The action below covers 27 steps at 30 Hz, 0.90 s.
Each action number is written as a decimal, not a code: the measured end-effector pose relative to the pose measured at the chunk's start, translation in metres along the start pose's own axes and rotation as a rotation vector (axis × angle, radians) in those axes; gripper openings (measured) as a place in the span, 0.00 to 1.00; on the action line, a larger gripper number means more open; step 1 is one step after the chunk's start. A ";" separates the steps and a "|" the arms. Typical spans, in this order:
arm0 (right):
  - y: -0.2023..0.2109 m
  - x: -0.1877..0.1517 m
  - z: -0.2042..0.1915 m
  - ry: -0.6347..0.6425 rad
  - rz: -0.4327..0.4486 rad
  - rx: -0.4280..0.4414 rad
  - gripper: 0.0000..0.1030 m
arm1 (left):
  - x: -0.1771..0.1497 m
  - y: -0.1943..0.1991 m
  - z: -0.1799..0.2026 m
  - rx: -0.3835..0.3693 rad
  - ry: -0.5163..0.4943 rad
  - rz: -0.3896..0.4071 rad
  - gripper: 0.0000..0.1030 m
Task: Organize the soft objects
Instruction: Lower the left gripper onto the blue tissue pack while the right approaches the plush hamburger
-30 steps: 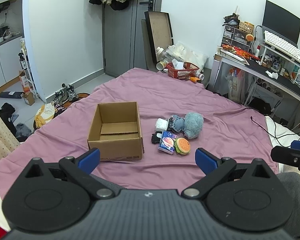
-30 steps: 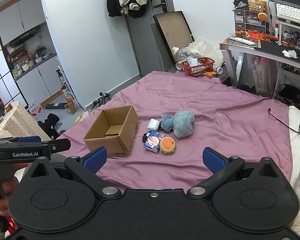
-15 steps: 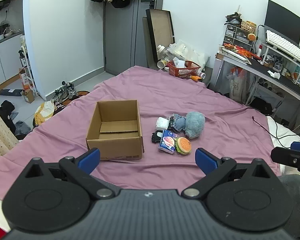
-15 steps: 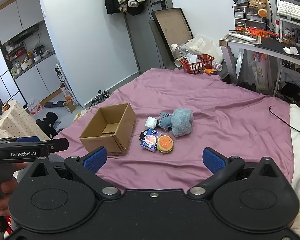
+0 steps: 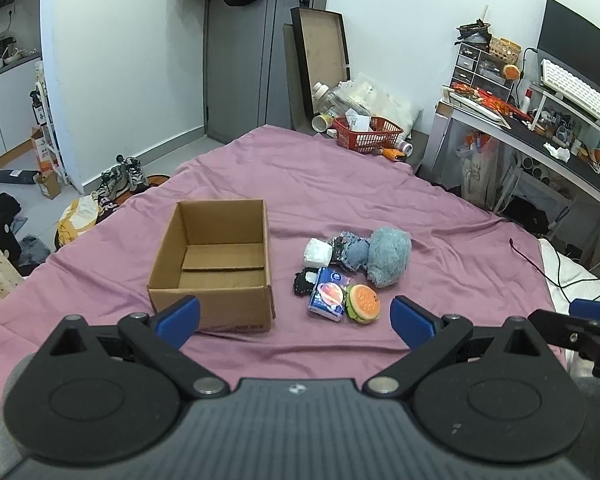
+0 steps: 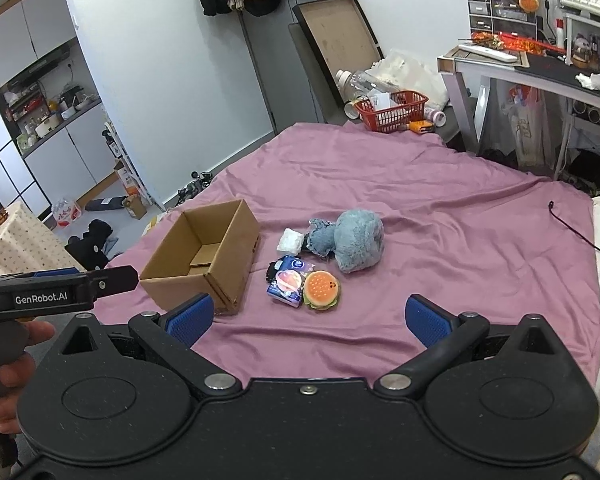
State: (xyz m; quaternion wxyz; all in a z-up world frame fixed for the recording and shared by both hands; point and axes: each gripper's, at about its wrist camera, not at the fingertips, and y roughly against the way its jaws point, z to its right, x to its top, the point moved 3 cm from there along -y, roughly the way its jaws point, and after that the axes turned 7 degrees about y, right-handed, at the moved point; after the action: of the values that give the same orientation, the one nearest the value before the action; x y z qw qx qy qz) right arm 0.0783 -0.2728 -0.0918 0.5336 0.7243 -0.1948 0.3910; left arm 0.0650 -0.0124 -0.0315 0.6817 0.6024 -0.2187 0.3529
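Both the left gripper [image 5: 295, 317] and right gripper [image 6: 307, 315] had released, empty jaws; the soft toys [image 6: 358, 240] lay beside the empty box [image 6: 204, 256], probably for packing

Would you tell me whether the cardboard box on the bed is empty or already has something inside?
Empty. The cardboard box stands upright with its top open, and only bare cardboard floor shows inside.

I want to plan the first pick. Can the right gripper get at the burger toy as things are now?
Probably yes. The right gripper is open and the burger toy lies just ahead of it on the purple sheet, its near side bare. Only the blue packet touches its left side.
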 end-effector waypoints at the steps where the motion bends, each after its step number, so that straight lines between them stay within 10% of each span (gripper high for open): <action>1: -0.004 0.000 0.002 -0.006 -0.005 0.004 1.00 | 0.001 -0.004 0.001 0.007 0.005 -0.001 0.98; 27: -0.113 0.027 0.050 -0.220 -0.050 0.092 0.95 | 0.018 -0.107 0.023 -0.009 0.075 -0.073 0.83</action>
State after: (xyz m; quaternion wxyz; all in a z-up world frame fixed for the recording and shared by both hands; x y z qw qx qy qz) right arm 0.1918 -0.2756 -0.1475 0.4846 0.7911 -0.2158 0.3045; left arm 0.1591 -0.0337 -0.0860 0.7046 0.5932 -0.1726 0.3491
